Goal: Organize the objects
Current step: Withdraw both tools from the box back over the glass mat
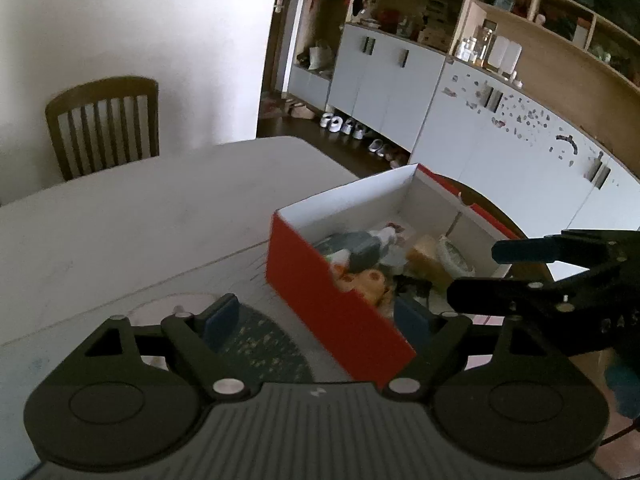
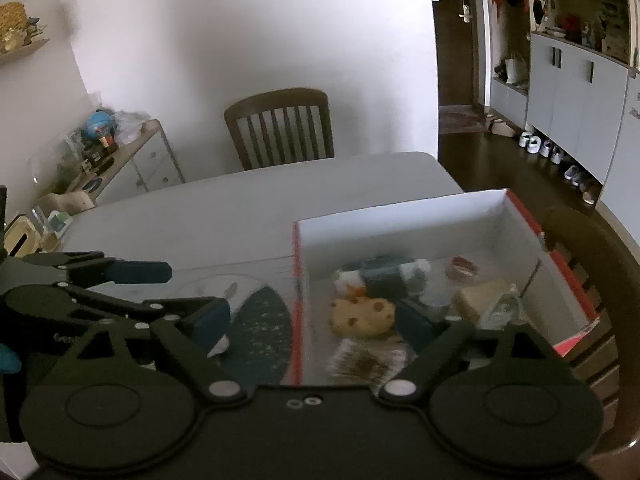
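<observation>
A red box with a white inside (image 1: 320, 292) (image 2: 400, 216) stands on the white table and holds several small toys: a yellow cheese-like sponge (image 2: 362, 314), a dark and white plush (image 2: 384, 278), a tan block (image 2: 478, 298). A dark speckled oval plate (image 1: 264, 348) (image 2: 260, 328) lies on the table left of the box. My left gripper (image 1: 316, 320) is open and empty, straddling the box's near corner. My right gripper (image 2: 316, 326) is open and empty over the box's left wall. It also shows at the right of the left wrist view (image 1: 476, 272).
A wooden chair (image 2: 280, 128) stands at the table's far side. White cabinets and shelves (image 1: 500, 128) line the right wall, with shoes on the floor. A cluttered sideboard (image 2: 104, 152) stands at the left. Another chair back (image 2: 588, 280) is right of the box.
</observation>
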`<state>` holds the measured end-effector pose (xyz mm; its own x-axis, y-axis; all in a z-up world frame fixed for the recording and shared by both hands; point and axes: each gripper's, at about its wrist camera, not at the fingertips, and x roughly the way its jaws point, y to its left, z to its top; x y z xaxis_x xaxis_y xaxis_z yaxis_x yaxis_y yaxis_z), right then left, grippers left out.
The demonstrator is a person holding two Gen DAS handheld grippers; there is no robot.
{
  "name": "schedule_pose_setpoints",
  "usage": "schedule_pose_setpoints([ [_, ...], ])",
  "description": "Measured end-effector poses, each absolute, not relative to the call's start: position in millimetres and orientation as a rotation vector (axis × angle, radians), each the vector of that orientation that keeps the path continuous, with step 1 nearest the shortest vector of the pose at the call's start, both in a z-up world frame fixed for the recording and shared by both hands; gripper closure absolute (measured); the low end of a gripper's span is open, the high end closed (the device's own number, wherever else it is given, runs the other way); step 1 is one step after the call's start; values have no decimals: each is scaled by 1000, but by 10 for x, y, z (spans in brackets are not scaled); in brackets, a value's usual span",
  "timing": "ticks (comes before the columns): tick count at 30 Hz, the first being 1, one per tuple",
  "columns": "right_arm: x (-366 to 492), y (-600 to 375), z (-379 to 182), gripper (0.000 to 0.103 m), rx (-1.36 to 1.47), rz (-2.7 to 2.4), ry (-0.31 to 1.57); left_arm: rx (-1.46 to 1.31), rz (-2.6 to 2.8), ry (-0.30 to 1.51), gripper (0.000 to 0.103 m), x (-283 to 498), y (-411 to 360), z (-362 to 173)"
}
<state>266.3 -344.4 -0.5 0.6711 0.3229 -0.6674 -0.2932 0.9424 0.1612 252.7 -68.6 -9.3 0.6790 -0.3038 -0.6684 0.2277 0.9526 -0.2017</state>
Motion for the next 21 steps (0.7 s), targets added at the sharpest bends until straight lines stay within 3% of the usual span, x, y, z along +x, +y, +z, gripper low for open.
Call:
schedule_pose_setpoints([
  [3,2597,-3285,-31,10,31,357,751,-112,-287,774,14,2475,-516,-154],
  [7,2537,-3061,-86,8,18,357,751,-122,-262,769,0,2417,-292,-225],
  [21,2594,-2462,-441,8,-40,361,842,-105,-222,796,0,2256,360,-667],
])
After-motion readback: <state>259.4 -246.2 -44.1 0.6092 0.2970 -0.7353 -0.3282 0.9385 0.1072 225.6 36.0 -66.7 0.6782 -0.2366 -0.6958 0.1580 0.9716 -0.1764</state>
